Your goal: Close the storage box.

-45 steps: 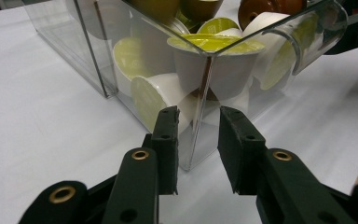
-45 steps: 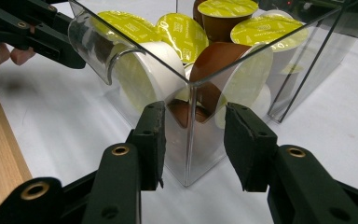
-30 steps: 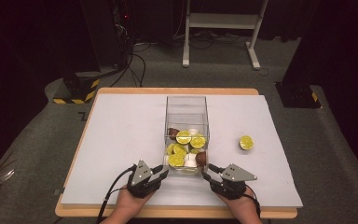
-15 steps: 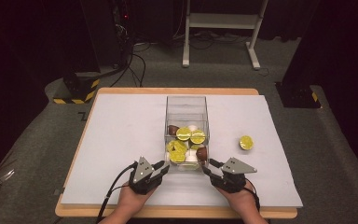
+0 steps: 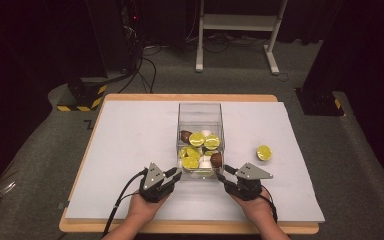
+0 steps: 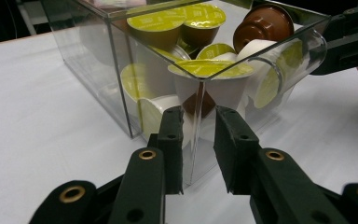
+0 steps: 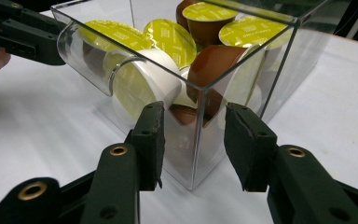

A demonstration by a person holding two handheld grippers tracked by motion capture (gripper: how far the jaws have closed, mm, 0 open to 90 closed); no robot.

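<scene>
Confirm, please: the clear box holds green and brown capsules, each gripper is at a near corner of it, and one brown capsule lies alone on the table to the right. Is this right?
Not quite. The lone capsule on the table to the right is green, not brown; the high view shows it. The rest holds: the clear box holds green and brown capsules, with the left gripper and the right gripper at its near corners.

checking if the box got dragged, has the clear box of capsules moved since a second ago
Yes. The clear box has slid toward the person: its near end now sits closer to the table's front edge, while the loose capsule stays put.
</scene>
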